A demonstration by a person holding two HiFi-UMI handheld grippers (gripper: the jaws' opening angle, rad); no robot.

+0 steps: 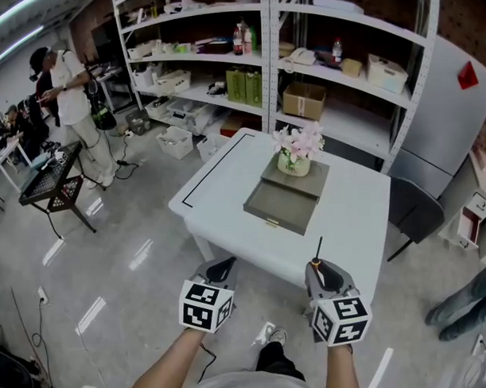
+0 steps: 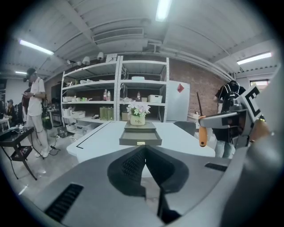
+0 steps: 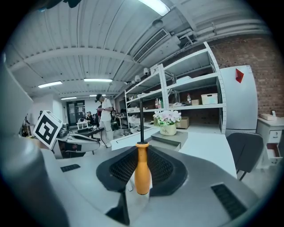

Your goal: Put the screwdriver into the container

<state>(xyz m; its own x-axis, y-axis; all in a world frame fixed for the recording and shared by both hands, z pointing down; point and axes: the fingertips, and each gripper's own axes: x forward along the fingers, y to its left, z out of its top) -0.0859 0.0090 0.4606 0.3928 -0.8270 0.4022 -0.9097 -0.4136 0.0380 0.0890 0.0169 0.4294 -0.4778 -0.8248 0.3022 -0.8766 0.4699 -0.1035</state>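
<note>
My right gripper (image 1: 324,275) is shut on the screwdriver (image 3: 141,166), which has an orange handle and a black shaft (image 1: 318,249) standing upright. It hovers before the white table's (image 1: 355,217) near edge. The grey container (image 1: 280,205), an open drawer box, sits mid-table under a pot of pink flowers (image 1: 296,150). My left gripper (image 1: 218,271) is shut and holds nothing, left of the right one, near the table's front left side. In the left gripper view the screwdriver (image 2: 202,131) and the right gripper (image 2: 224,119) appear at right, the container (image 2: 140,137) ahead.
Metal shelving (image 1: 270,61) with boxes and bottles stands behind the table. A dark chair (image 1: 415,211) sits at the table's right. A person (image 1: 72,100) stands far left beside a small black table (image 1: 56,184). Another person's leg (image 1: 462,301) is at the right edge.
</note>
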